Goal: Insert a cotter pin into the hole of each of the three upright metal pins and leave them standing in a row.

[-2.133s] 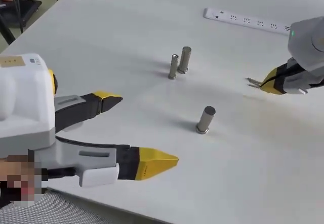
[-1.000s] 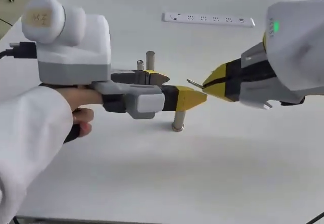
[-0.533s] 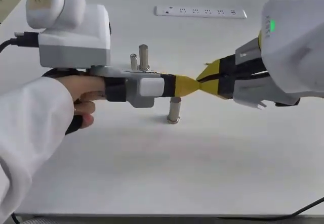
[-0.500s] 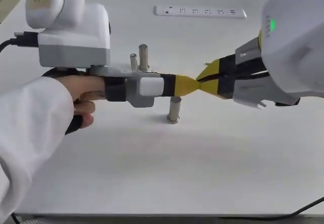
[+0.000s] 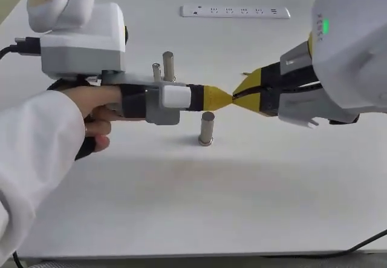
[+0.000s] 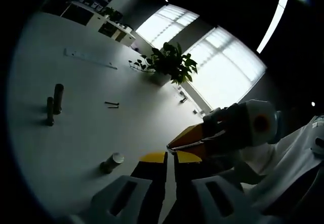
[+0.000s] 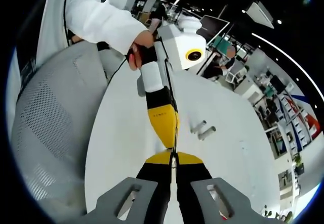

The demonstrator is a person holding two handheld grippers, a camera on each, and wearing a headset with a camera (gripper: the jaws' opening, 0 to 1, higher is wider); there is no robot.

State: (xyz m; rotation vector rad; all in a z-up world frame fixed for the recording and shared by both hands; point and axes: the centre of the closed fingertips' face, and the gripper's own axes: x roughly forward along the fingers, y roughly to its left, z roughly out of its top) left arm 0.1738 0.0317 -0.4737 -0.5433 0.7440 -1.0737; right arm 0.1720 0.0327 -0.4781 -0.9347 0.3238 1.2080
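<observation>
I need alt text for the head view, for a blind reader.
The left gripper and the right gripper meet tip to tip above a white table. One metal pin stands below them, two more pins behind, a power strip beyond.

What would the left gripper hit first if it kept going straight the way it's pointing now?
The right gripper: the left gripper sits nose to nose with its yellow tips, above the table. The nearest metal pin stands lower, seemingly under that line, though depth is unclear.
</observation>
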